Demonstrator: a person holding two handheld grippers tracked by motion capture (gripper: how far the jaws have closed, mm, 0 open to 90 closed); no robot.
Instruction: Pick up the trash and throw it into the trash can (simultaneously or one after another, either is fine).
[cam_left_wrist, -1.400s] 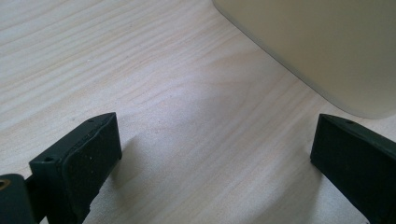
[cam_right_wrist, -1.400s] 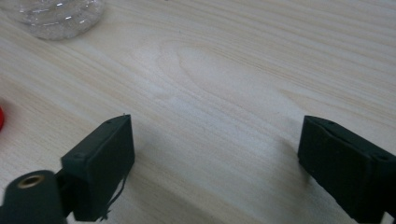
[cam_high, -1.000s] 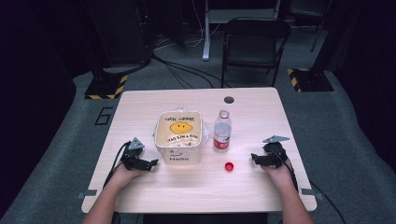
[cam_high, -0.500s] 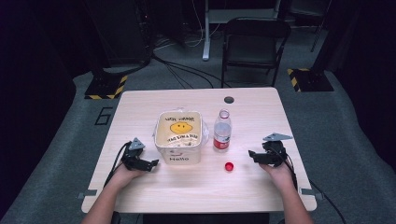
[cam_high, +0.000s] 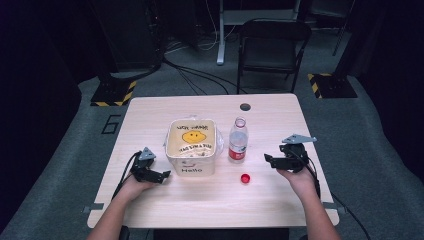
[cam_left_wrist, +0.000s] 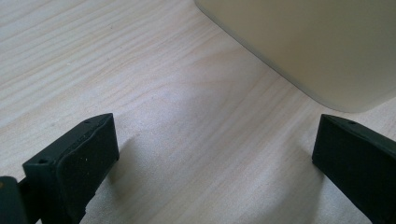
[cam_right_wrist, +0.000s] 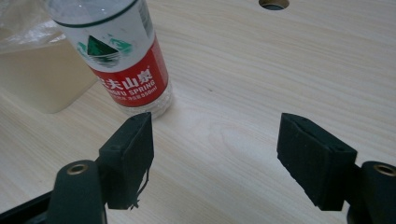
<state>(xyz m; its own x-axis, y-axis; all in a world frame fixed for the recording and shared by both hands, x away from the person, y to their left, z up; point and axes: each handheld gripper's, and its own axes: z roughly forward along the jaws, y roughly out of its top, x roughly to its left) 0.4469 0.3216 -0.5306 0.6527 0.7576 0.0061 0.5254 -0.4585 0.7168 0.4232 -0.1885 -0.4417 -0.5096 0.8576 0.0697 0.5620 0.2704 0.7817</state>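
Observation:
A clear plastic bottle (cam_high: 238, 140) with a red label stands uncapped on the wooden table (cam_high: 210, 200); the right gripper view has the bottle (cam_right_wrist: 119, 56) at upper left. Its red cap (cam_high: 245, 178) lies on the table in front of it. A cream square bin (cam_high: 192, 146) with a smiley face and the word Hello stands left of the bottle. My right gripper (cam_high: 270, 161) hovers right of the bottle, jaws open and empty (cam_right_wrist: 215, 154). My left gripper (cam_high: 162, 175) rests at the bin's front left corner, open and empty (cam_left_wrist: 210, 158), with the bin's wall (cam_left_wrist: 308, 42) just ahead.
A round cable hole (cam_high: 245, 106) sits near the table's far edge. A clear bag liner (cam_right_wrist: 28, 25) hangs over the bin's rim. Behind the table stand a black chair (cam_high: 272, 50) and stand bases with yellow-black tape (cam_high: 112, 92).
My right gripper has lifted off the table and shifted slightly toward the bottle. The left gripper, bottle, cap and bin have stayed put.

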